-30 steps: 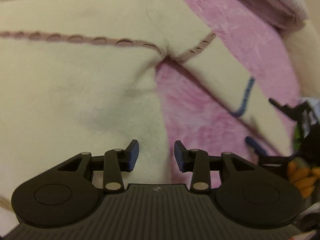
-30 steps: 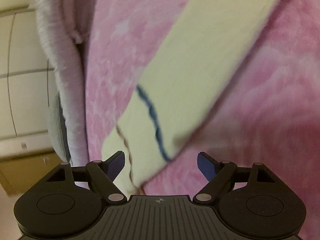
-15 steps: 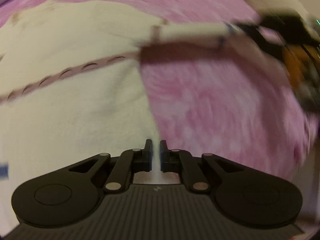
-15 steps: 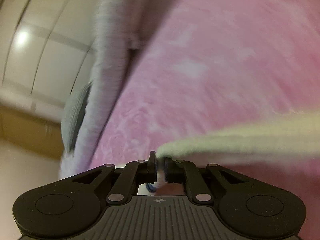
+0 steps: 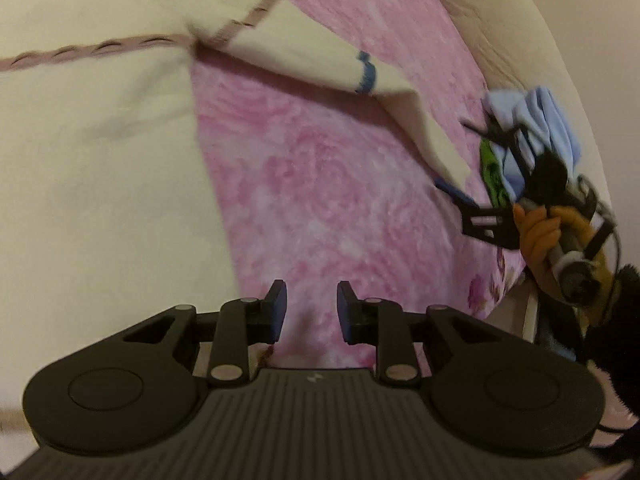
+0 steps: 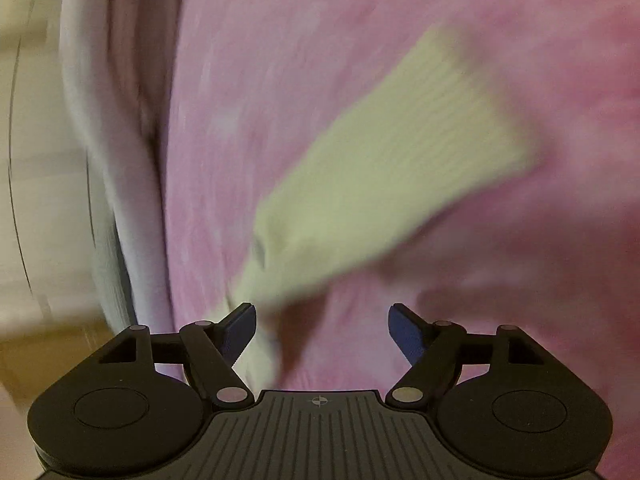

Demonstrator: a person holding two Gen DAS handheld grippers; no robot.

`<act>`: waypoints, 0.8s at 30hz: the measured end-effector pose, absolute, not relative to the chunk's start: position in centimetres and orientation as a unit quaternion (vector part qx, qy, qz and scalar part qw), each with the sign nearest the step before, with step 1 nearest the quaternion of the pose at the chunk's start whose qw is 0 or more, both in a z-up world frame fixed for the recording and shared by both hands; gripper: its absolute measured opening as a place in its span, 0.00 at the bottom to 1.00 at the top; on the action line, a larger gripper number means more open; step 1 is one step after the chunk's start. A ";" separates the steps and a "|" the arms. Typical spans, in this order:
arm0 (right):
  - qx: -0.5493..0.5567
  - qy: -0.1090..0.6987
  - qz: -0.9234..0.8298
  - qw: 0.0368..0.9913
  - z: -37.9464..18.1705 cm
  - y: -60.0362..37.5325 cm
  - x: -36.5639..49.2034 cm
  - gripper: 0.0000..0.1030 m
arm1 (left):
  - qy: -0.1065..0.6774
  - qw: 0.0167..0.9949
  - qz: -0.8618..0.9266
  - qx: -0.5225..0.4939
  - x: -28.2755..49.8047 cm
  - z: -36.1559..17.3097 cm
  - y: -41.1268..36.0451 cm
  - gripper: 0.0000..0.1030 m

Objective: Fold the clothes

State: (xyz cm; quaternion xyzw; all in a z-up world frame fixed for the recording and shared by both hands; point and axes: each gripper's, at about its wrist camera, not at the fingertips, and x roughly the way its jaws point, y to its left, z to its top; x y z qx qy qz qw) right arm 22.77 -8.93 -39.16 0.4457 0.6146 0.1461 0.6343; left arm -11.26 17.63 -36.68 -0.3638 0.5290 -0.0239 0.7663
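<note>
While you are looking through the two wrist cameras, this is how things are lying.

Left wrist view:
- Left gripper (image 5: 310, 308): you are holding it tilted down over the pink blanket (image 5: 320, 200); its fingers are opening, standing a little apart with only blanket showing between them.
- Cream garment (image 5: 100, 140): it is lying spread on the blanket, filling the left side of this view, with a brownish stitched line (image 5: 100, 46) running across it.
- Sleeve (image 5: 320, 56): it is stretching from the garment's body toward the right, crossed by a blue stitched band (image 5: 366, 72), and its far end is reaching down to your other gripper.
- Right gripper (image 5: 466, 160): it is sitting at the right edge of the view, in your orange-gloved hand (image 5: 536, 232); the sleeve's end is lying at its fingers, but blur is hiding whether they are touching it.
- Blue cloth (image 5: 536, 120): it is lying bunched behind that gripper, beside something green.

Right wrist view:
- Right gripper (image 6: 322, 332): its fingers are opening, standing wide apart.
- Sleeve end (image 6: 380, 184): blurred, it is running from just beside the left finger up and to the right over the pink blanket (image 6: 320, 40), not pinched.
- Pale folded bedding (image 6: 92, 120): it is lying along the blanket's left edge.
</note>
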 end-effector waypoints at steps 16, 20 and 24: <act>0.239 0.440 0.220 0.837 -33.8 -8.0 28.4 0.08 | 0.443 0.751 0.172 -0.458 -16.3 -35.8 28.3 0.20; 0.227 0.541 0.126 0.800 -38.3 -8.2 30.4 0.25 | 0.440 0.736 0.211 -0.469 -19.1 -36.1 30.2 0.20; 0.202 0.521 0.070 0.827 -36.3 -7.7 28.6 0.45 | 0.440 0.732 0.245 -0.459 -23.0 -35.7 32.0 0.20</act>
